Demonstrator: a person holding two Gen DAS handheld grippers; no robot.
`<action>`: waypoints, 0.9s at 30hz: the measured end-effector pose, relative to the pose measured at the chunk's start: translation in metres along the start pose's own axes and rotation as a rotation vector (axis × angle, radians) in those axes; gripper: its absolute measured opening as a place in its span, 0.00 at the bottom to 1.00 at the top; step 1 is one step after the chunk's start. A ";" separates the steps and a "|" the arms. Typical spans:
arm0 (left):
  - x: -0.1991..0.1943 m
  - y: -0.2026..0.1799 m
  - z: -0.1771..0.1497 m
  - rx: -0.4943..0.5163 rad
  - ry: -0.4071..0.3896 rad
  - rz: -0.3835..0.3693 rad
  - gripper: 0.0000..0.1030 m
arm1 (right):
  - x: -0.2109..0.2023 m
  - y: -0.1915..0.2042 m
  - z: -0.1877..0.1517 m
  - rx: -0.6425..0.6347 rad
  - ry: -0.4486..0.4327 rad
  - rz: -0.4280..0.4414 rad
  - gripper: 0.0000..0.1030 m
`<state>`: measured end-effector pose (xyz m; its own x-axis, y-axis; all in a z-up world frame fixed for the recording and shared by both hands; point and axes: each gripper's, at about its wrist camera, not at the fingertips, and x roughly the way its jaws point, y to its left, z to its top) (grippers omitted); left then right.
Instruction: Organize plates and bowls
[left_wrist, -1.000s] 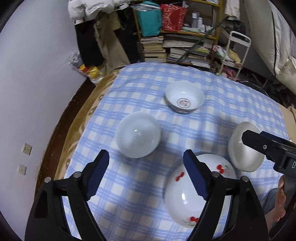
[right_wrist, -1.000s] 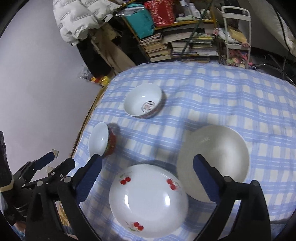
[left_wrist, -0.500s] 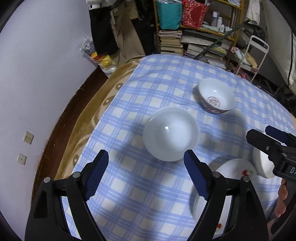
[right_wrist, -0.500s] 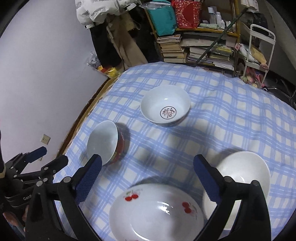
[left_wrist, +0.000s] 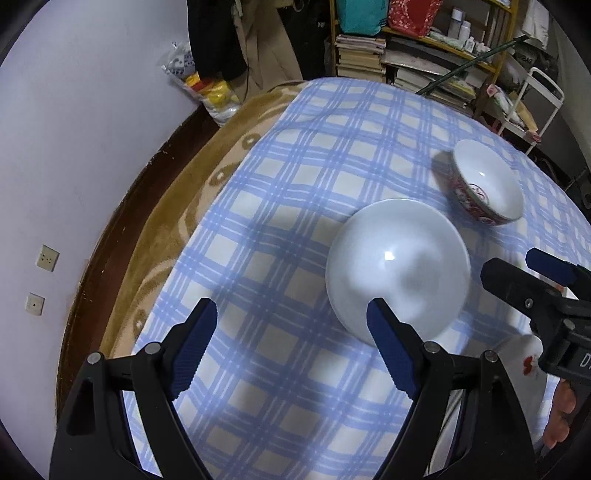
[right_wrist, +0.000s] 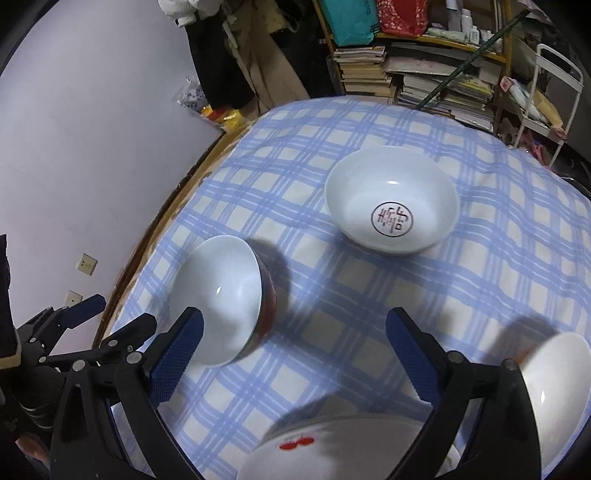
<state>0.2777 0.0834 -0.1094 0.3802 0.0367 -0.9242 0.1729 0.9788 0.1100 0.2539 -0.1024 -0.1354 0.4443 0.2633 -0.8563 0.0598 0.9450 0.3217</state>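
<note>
1. Left wrist view:
   - Hovering over the blue checked tablecloth with the left gripper spread wide, grasping nothing.
   - Sitting just beyond the right blue pad: a plain white bowl.
   - Resting farther right: a red-patterned bowl.
   - Peeking in at the near right edge: the cherry plate, partly hidden behind the right gripper.
2. Right wrist view:
   - Hanging released and empty: the right gripper.
   - Lying beside its left finger: a red-sided bowl.
   - Sitting farther off: a bowl with a red emblem.
   - Showing at the near edge: the cherry plate; at near right, a white bowl.
</note>
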 end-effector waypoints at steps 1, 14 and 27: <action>0.004 0.000 0.002 -0.001 0.003 -0.001 0.80 | 0.004 0.001 0.002 -0.001 0.008 -0.003 1.00; 0.039 -0.018 0.011 0.033 0.083 -0.103 0.23 | 0.050 0.001 0.012 0.002 0.150 0.037 0.74; 0.035 -0.030 0.013 0.062 0.085 -0.134 0.09 | 0.069 -0.001 0.000 0.026 0.268 0.103 0.14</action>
<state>0.2980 0.0526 -0.1406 0.2724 -0.0735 -0.9594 0.2731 0.9620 0.0038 0.2842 -0.0852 -0.1946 0.1969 0.4025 -0.8940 0.0514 0.9064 0.4194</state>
